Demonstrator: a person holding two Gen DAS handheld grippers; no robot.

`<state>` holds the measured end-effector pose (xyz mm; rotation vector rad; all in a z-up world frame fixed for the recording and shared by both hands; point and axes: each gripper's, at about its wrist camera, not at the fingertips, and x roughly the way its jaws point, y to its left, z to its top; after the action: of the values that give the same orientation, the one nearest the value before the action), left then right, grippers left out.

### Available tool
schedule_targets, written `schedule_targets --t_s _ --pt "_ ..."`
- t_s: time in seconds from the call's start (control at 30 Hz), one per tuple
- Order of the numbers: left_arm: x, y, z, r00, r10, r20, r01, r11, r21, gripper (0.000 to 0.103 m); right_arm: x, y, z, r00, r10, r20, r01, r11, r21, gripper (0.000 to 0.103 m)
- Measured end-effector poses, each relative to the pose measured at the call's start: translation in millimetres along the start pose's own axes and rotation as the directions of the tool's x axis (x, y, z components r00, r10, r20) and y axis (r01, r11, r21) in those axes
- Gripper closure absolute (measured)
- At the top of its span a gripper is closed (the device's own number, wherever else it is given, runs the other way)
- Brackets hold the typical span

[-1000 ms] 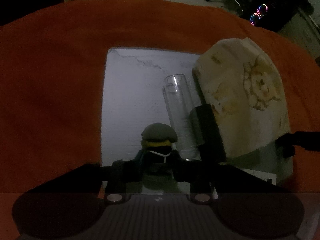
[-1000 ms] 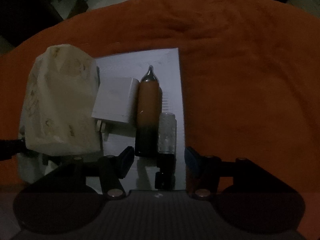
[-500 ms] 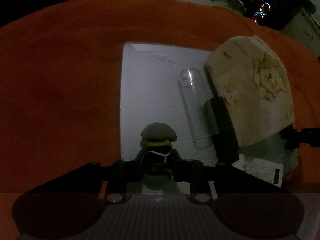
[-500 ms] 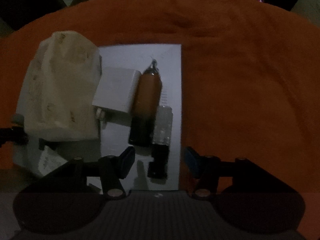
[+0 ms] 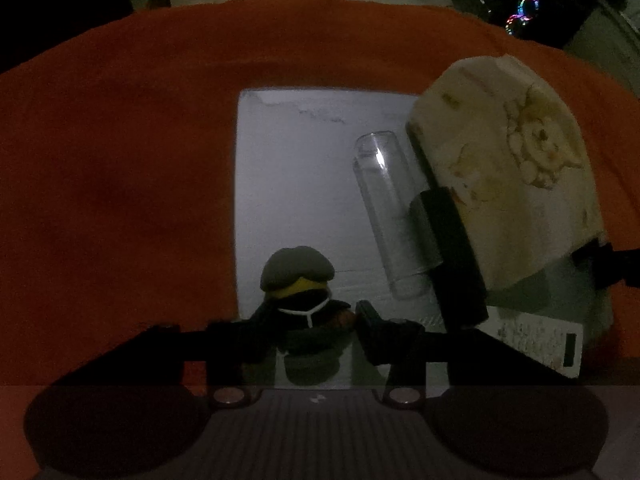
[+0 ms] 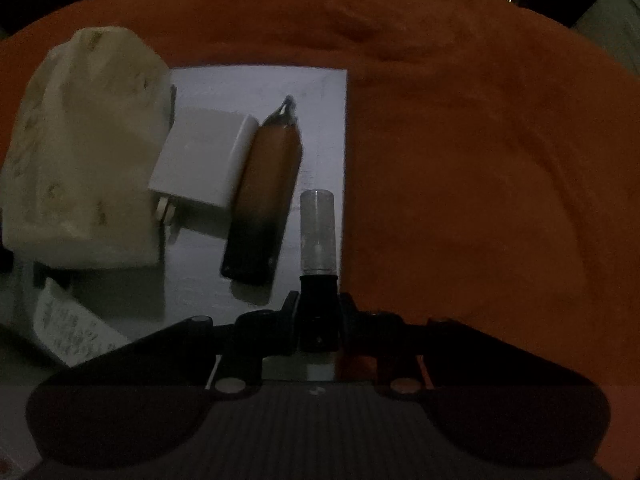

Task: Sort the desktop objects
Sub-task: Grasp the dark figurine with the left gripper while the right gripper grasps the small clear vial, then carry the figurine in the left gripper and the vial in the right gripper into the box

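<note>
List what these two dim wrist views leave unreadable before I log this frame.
- Print on the white label, left wrist view: too small and dark.
- Lower body of the toy figure, left wrist view: hidden behind the left gripper.
- Black end of the small clear-capped tube, right wrist view: lost between the closing right gripper fingers.
- Whether the left gripper pads touch the figure: too dark.

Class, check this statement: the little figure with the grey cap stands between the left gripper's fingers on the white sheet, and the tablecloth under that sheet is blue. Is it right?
One thing is wrong: the tablecloth is orange, not blue, as the left wrist view shows. The rest holds: the little figure with the grey cap stands between the fingers of the left gripper, whose jaws are opening, on the white sheet.
</note>
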<state>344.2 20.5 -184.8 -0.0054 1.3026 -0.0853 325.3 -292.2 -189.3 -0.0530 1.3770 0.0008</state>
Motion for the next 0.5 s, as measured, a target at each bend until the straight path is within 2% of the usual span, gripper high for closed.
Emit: schedule_targets --t_s 0.23,0.5 --pt "-7.4 3.1 -3.5 1.000 -0.017 0.019 0.017 1.000 -0.026 0.065 -13.0 -3.0 -6.0 0.999 0.035 0.014 -0.036 0.998 0.046 0.082" --pt "-38.3 10.5 -5.3 0.994 -0.042 0.105 0.050 0.996 -0.074 0.065 -39.2 -2.9 -7.2 0.994 0.072 0.085 -0.079 0.994 0.079 0.082"
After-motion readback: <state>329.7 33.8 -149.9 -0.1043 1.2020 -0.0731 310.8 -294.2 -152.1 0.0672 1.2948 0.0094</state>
